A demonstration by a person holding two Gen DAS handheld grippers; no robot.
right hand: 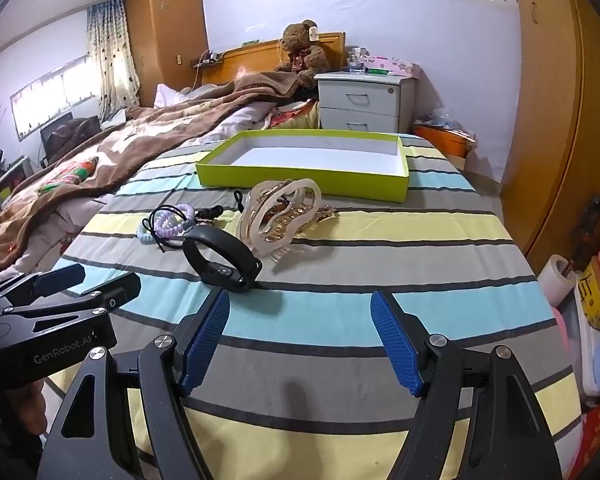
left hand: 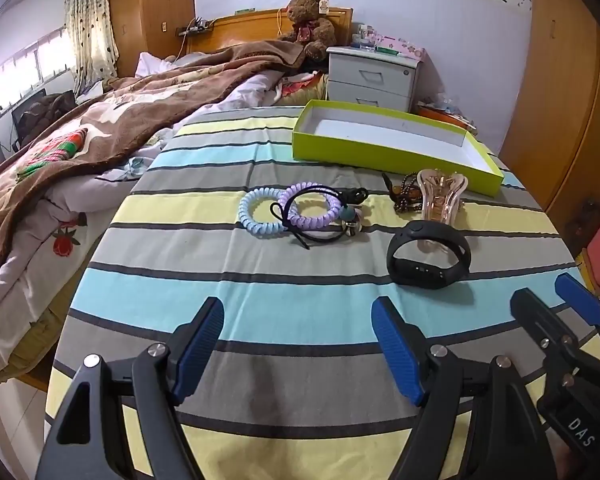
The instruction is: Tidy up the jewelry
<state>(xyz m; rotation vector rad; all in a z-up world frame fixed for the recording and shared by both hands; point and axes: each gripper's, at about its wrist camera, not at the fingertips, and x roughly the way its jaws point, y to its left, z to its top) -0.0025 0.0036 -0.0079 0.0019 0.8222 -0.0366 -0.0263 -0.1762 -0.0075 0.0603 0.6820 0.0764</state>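
Observation:
On the striped cloth lie a black wristband (left hand: 428, 258) (right hand: 219, 258), a translucent pink hair claw (left hand: 440, 200) (right hand: 278, 216), a brown bead bracelet (left hand: 404, 194), blue (left hand: 256, 214) and purple (left hand: 312, 206) coil hair ties, and a black cord with charms (left hand: 340, 224). An empty lime-green box (left hand: 392, 152) (right hand: 308, 168) stands behind them. My left gripper (left hand: 298, 316) is open and empty, short of the items. My right gripper (right hand: 300, 308) is open and empty, just behind the wristband. Each gripper shows in the other's view, the right (left hand: 556, 300) and the left (right hand: 100, 276).
A bed with a brown blanket (left hand: 112, 128) lies to the left. A teddy bear (left hand: 312, 24) and a white nightstand (left hand: 372, 76) stand behind the box. A wooden wardrobe (right hand: 552, 120) is on the right, with a tape roll (right hand: 558, 276) and clutter below it.

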